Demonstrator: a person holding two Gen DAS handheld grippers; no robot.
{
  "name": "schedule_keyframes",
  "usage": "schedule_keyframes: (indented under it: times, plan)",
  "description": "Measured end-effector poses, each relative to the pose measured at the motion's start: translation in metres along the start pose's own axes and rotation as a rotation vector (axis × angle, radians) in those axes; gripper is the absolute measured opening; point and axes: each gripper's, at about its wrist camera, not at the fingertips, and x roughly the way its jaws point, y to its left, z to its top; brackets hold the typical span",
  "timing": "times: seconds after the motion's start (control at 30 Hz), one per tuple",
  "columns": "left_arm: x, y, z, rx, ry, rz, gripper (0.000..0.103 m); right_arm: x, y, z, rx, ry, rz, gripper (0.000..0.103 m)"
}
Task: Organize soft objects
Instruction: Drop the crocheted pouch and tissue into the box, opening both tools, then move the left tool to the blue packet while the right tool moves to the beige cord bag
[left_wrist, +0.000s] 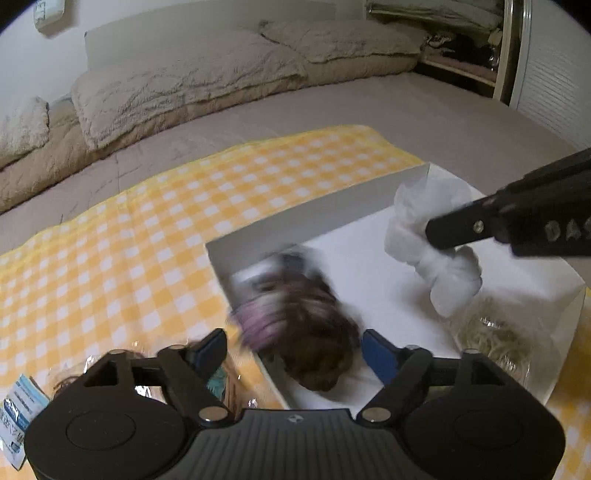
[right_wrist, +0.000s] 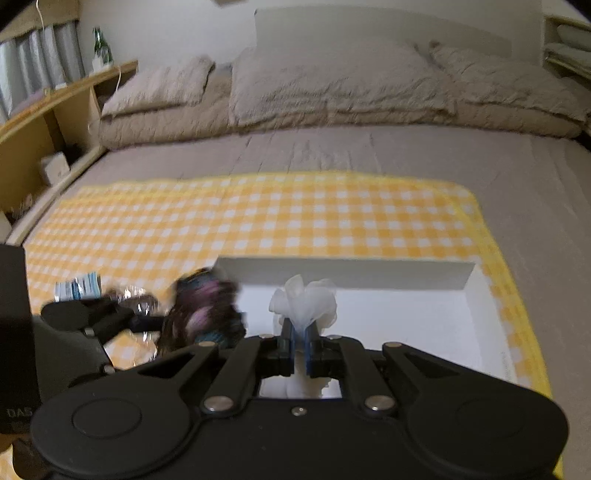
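Basically, left to right: loose clear-wrapped packets (left_wrist: 122, 373) and a blue-white printed packet (left_wrist: 18, 410) sit on the yellow checked cloth (left_wrist: 147, 229) on the bed (left_wrist: 369, 107), left of the white box (left_wrist: 314, 218). My left tool (left_wrist: 293, 347) has its fingers wide apart, clamped on nothing; the dark brown and purple soft thing (left_wrist: 306, 332) is between and just ahead of them, at the box's near-left corner, blurred. Can't tell if it's fully inside or riding the wall. Risk: it hangs on the rim and tips out onto the cloth, or I snag it when pulling the open fingers away. My right tool (right_wrist: 298, 341) is pinched tight on the white soft bundle (right_wrist: 304, 301), held above the box floor, mid-box. Grip is only on a narrow gathered bit, so it could slip out early or unfold. Farther right, a clear bag of pale shreds (left_wrist: 495, 332) lies in the box's near-right corner; dropping the bundle there would pile things up. Both tools are close over one box, so collision is possible. Soft bed under the box means a hard push could shift it.
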Motion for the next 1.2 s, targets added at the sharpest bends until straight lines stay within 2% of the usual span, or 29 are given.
schedule_keyframes:
  times: [0.2,0.37,0.4,0.47,0.5,0.53,0.6,0.73,0.93,1.2]
  plan:
    - [-0.003,0.006,-0.005,0.0,0.029,-0.006,0.093,0.026,0.011,-0.006,-0.073,0.084,-0.024,0.005]
    - [-0.002,0.005,-0.008,-0.003,0.057,-0.02,0.096,0.037,0.013,-0.008,-0.088,0.133,-0.026,0.006]
    - [-0.001,0.004,-0.009,-0.001,0.063,-0.021,0.097,0.038,0.013,-0.009,-0.088,0.142,-0.028,0.008]
    - [-0.001,0.003,-0.01,0.0,0.075,-0.022,0.099,0.04,0.013,-0.01,-0.076,0.165,-0.023,0.02]
    - [-0.001,0.002,-0.011,-0.002,0.079,-0.024,0.099,0.041,0.011,-0.011,-0.065,0.176,-0.021,0.032]
    - [-0.002,0.001,-0.011,-0.005,0.081,-0.026,0.1,0.04,0.011,-0.012,-0.057,0.183,-0.023,0.036]
    - [-0.004,0.0,-0.012,-0.017,0.083,-0.033,0.102,0.038,0.011,-0.013,-0.061,0.182,-0.034,0.038]
    - [-0.008,0.0,-0.012,-0.034,0.079,-0.042,0.103,0.03,0.005,-0.014,-0.047,0.172,-0.047,0.05]
    - [-0.019,-0.001,-0.012,-0.051,0.062,-0.042,0.103,0.014,-0.003,-0.015,-0.02,0.151,-0.058,0.053]
    - [-0.041,0.008,-0.009,-0.117,0.014,-0.042,0.103,-0.014,-0.014,-0.017,0.021,0.079,-0.049,0.056]
